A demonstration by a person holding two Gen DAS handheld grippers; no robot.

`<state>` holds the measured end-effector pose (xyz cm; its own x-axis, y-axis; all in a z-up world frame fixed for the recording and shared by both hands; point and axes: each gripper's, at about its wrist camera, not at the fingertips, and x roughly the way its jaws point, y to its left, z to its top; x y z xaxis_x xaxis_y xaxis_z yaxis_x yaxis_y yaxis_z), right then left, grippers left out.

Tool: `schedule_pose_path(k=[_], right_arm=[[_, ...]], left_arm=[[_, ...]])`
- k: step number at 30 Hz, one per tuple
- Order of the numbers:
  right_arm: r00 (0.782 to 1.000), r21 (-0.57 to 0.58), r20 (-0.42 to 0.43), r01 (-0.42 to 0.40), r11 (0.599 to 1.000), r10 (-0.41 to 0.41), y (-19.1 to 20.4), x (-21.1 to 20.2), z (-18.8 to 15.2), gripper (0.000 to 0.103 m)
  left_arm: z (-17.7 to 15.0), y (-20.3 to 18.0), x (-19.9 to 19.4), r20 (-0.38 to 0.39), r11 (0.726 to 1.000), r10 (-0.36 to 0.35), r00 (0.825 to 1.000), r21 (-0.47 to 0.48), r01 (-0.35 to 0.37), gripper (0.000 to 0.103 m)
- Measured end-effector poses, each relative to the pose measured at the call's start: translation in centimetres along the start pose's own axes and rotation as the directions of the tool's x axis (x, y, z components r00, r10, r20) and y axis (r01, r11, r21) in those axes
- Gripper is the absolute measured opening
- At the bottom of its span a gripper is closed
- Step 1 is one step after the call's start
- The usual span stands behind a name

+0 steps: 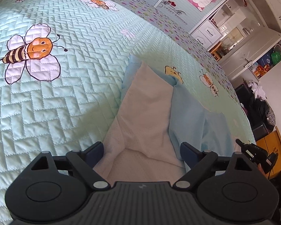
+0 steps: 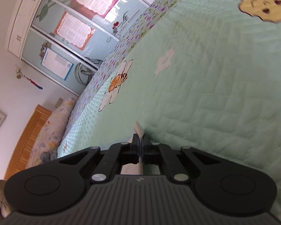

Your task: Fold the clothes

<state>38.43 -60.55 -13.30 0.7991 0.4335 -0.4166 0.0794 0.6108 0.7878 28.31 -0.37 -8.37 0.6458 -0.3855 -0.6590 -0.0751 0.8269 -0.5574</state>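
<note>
A cream and pale blue garment (image 1: 148,108) is seen lying on the quilted bed (image 1: 65,101), directly between and ahead of the widely parted jaws of the left gripper (image 1: 142,150), ungripped. A cream cloth edge (image 2: 139,129) is pinched between the right gripper's (image 2: 141,142) fully closed jaws.

Black ribbed claw (image 1: 141,152), silver rivets

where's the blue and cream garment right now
In the left wrist view the garment lies on the bee-print quilt, between the open left gripper's fingers; the shut right gripper pinches its edge.
</note>
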Motion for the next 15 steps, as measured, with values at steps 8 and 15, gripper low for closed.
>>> schedule_pose_path(k=[8,15], right_arm=[[1.000,0.009,0.001,-0.025,1.000,0.025,-0.3,0.2,-0.3,0.002],[0.999,-0.012,0.012,-0.038,0.999,0.038,-0.4,0.1,-0.5,0.002]], left_arm=[[6.7,1.5,3.2,0.039,0.999,-0.027,0.999,0.033,0.025,0.091],[13.0,5.0,8.2,-0.021,0.979,-0.175,0.984,-0.106,0.172,0.094]])
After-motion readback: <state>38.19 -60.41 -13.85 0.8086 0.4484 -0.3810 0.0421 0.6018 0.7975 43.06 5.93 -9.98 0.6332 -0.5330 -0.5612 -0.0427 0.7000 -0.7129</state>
